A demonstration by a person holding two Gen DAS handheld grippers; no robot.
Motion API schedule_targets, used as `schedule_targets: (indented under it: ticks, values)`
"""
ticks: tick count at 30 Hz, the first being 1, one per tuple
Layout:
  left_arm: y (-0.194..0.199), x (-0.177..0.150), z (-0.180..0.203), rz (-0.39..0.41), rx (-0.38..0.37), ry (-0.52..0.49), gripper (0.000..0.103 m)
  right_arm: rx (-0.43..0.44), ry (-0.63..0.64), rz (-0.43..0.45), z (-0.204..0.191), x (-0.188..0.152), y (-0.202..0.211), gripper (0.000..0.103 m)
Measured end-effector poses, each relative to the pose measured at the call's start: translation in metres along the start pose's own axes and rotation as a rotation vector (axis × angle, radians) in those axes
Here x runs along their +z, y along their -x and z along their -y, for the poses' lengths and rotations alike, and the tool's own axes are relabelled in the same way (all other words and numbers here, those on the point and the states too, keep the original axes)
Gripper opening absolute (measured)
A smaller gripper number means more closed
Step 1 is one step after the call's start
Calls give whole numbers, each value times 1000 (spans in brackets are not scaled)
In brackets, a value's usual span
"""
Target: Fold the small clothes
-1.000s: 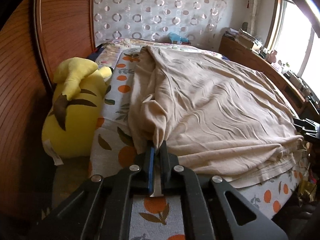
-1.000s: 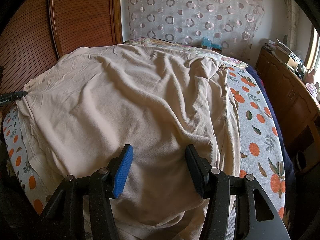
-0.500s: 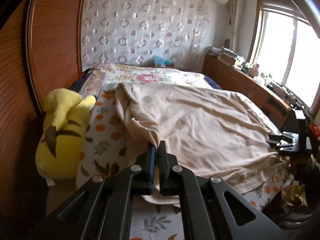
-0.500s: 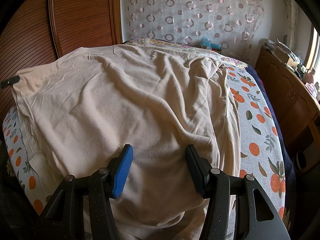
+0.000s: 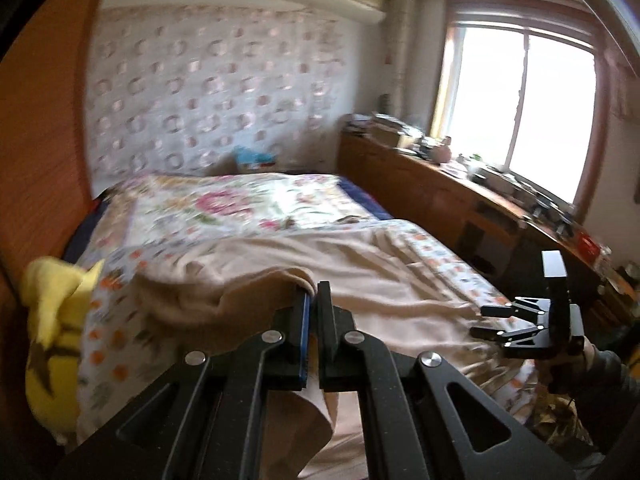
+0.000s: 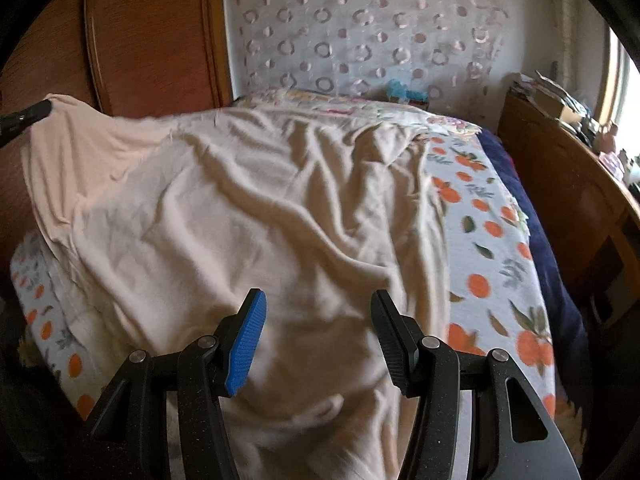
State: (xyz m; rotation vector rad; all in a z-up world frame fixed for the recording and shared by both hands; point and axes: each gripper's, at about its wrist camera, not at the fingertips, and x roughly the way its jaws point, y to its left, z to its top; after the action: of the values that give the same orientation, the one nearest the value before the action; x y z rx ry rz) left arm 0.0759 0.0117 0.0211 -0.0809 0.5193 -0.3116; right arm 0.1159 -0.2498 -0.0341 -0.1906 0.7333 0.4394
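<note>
Left gripper [image 5: 314, 300]: jaws pinched tight on edge of beige garment [image 6: 256, 216], raised off bed [image 6: 484, 248], likely to carry that side over for fold. Right gripper [image 6: 316, 320]: jaws standing half apart, empty, above garment's near hem, probably ready to pin or grab. Garment lies spread over bed's orange-print cover. Yellow plush toy [image 5: 52, 344] beside bed, by wooden headboard [image 5: 40, 140].

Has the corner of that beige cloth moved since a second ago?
Yes. The left gripper has lifted the beige cloth corner up against the wooden headboard.
</note>
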Motion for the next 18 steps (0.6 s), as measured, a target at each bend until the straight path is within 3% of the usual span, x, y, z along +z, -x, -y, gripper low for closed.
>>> schedule_targets:
  ticks: [9,16,17,18]
  values:
    - [-34,47,88,1,-174,-143,3,-50,-63,77,20,-16,42,56]
    - [-53,66,130,-64,-291,-180,4,-67,-83,107,13,-28,57,56]
    - [-55,66,133,-83,-299,-185,5,-67,-85,106,11,-30,56,56]
    - [-56,65,134,-93,-306,-190,15,-64,-85,105,12,-31,56,56]
